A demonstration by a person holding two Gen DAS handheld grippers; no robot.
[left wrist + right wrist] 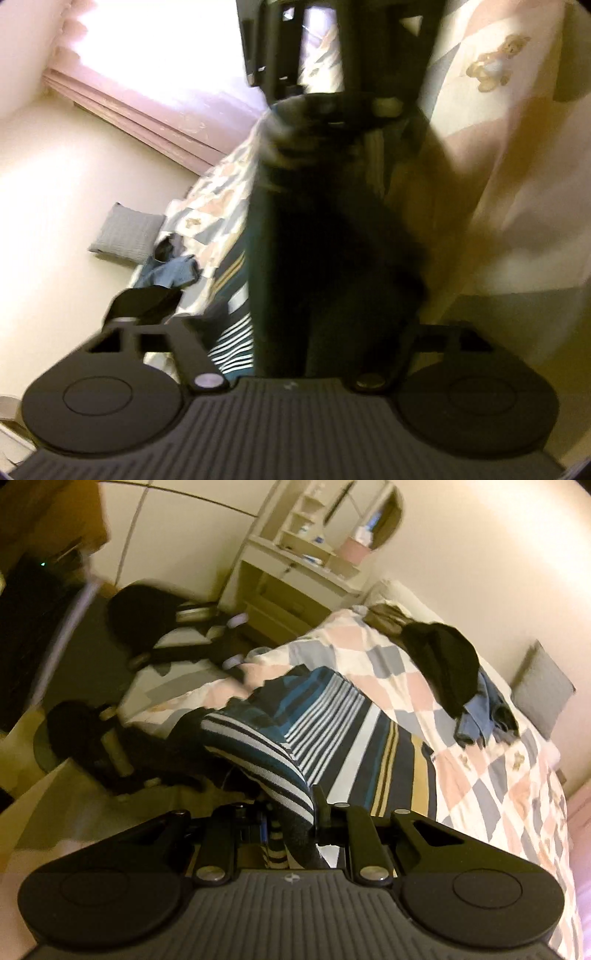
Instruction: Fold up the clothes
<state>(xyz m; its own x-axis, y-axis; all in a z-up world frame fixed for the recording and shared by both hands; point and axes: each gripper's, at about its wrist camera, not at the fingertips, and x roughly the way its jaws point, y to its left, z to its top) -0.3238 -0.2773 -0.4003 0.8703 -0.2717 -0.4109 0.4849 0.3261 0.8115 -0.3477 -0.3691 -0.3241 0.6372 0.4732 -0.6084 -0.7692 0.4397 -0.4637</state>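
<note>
The striped garment (navy, teal, white and tan bands) lies spread on the bed over a checked quilt. One bunched end of it rises into the right gripper, whose jaws are drawn narrow and pinch the fabric. The left gripper has dark blurred cloth between its jaws; whether they press on it cannot be told. A black and blue pile of clothes sits further up the bed.

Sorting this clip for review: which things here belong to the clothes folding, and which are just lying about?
In the job:
striped garment
right gripper, shut on its edge
left gripper, dark cloth between its fingers
black and blue clothes pile

Lying about:
checked bedspread
grey cushion
shelf unit
</note>
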